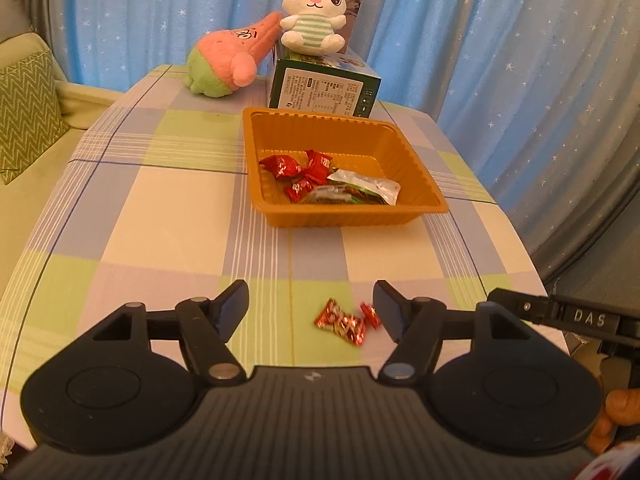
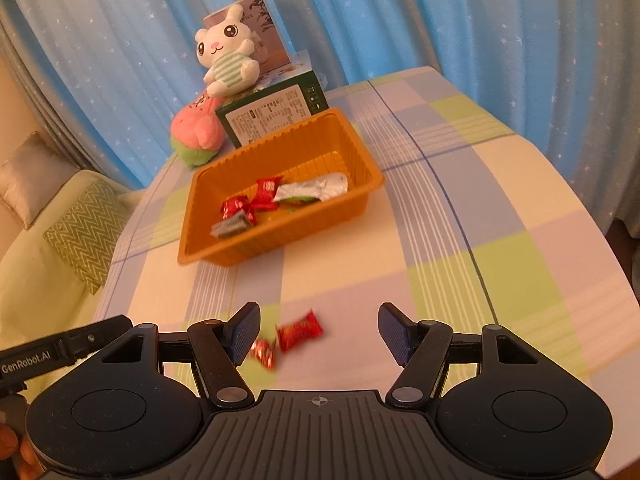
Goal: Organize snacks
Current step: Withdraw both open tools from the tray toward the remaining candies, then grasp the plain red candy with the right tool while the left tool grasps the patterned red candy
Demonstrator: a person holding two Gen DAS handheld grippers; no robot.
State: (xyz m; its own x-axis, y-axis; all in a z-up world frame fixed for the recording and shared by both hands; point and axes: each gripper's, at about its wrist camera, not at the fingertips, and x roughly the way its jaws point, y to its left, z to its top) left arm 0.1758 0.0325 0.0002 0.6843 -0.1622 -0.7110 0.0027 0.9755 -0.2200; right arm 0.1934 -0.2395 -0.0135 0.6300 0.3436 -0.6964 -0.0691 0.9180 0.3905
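Left wrist view: red candy (image 1: 346, 320) on tablecloth (image 1: 160, 208), long axis left-right

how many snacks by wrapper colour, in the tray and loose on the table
Red wrappers in the orange tray: 3
Silver and green packets in the tray: 2
Red wrappers loose on the tablecloth: 2
Total: 7
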